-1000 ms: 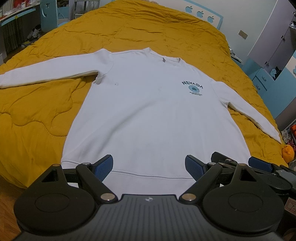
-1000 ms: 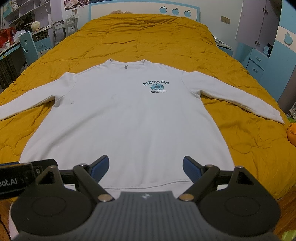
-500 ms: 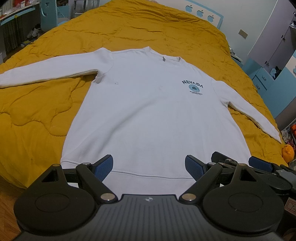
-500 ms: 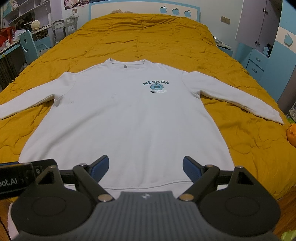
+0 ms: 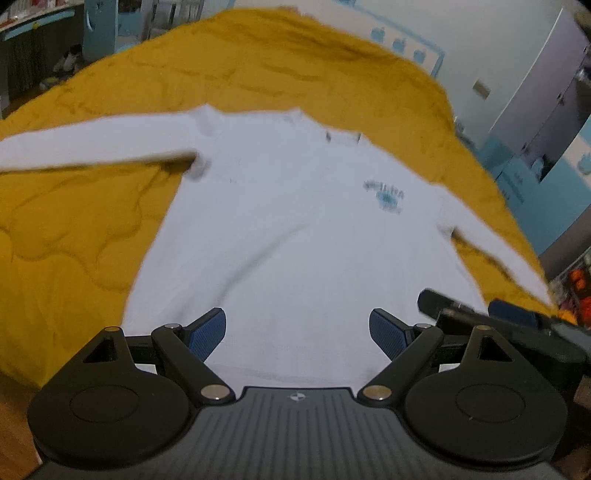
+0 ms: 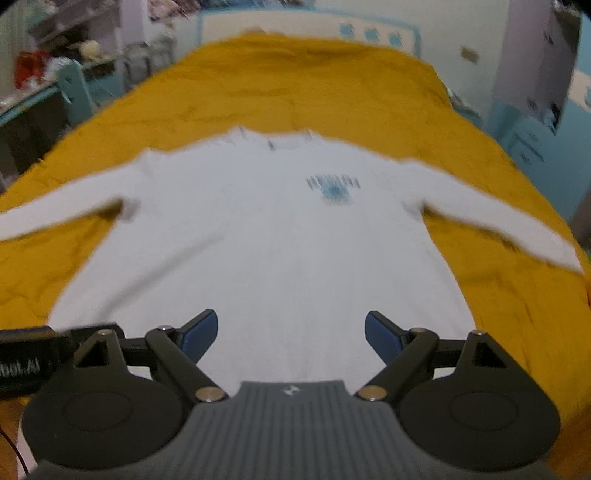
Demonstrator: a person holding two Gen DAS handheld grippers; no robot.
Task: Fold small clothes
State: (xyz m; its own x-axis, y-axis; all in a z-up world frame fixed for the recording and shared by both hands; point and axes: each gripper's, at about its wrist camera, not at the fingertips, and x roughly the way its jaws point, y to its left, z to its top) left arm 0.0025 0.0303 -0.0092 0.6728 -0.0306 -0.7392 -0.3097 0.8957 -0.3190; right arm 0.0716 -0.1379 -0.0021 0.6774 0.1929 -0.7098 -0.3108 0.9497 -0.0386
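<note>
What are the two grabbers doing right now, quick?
Left gripper: open, holding nothing, above the white sweatshirt.
Right gripper: open, holding nothing, above the same sweatshirt.

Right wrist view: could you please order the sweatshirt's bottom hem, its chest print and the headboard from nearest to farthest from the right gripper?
1. Bottom hem, just beneath the open right gripper.
2. Chest print, mid-shirt, slightly right.
3. Headboard, at the bed's far end.
</note>
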